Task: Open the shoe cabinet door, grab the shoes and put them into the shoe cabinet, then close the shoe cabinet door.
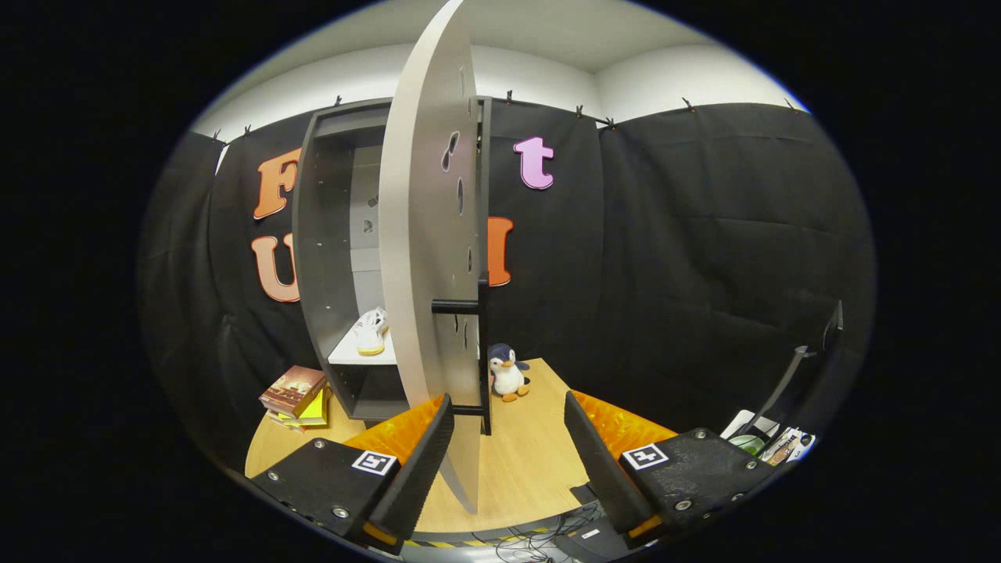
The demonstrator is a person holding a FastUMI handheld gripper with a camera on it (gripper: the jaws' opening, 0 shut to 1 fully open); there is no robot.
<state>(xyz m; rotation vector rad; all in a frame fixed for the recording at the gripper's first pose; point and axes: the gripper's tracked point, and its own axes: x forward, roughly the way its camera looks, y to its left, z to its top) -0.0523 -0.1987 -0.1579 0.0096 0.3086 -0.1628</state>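
Tall dark-grey shoe cabinet stands on the light wooden counter against the booth wall. Its pale grey door is swung wide, edge-on toward the tongs, black bar handle running vertically. The door's lower edge sits between the spread fingers. Tongs open, gripping nothing. One white sneaker with a yellowish sole lies on the cabinet shelf, long axis front-to-back. Stack of books left of cabinet; small penguin plush toy stands right of the door.
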